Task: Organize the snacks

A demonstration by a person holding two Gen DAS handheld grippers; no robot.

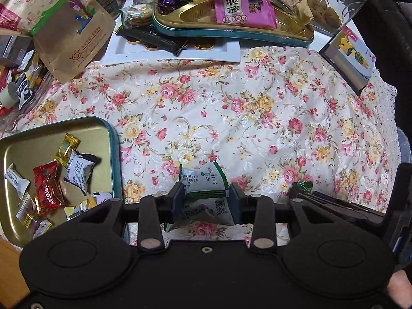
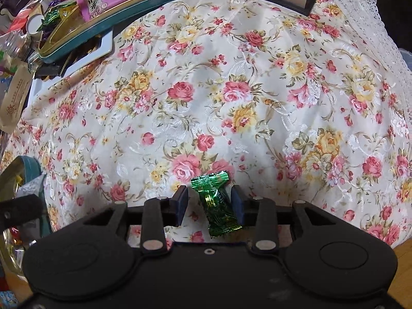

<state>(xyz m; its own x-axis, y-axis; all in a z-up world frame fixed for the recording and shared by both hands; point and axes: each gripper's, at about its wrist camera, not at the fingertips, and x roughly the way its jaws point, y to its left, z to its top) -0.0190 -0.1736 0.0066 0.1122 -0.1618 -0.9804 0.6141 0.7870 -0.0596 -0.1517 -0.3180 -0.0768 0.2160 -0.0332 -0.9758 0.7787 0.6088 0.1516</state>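
My left gripper (image 1: 206, 197) is shut on a white snack packet with green edges (image 1: 206, 193), held just above the floral cloth. To its left a teal-rimmed gold tin (image 1: 113, 152) holds several wrapped sweets, one of them red (image 1: 47, 190). My right gripper (image 2: 209, 202) stands open around a shiny green candy (image 2: 217, 206); the candy leans against the right finger (image 2: 238, 206), with a gap to the left finger. The right gripper's tip and the green candy (image 1: 303, 185) show at the lower right of the left wrist view.
A large teal tin (image 1: 231, 32) of mixed snacks, with a pink packet (image 1: 243, 7) in it, rests on a white tray (image 1: 180, 51) at the back. Paper bags (image 1: 69, 33) lie back left, a glass jar (image 1: 334, 2) and a card box (image 1: 350, 59) back right. The floral cloth (image 2: 231, 90) covers the middle.
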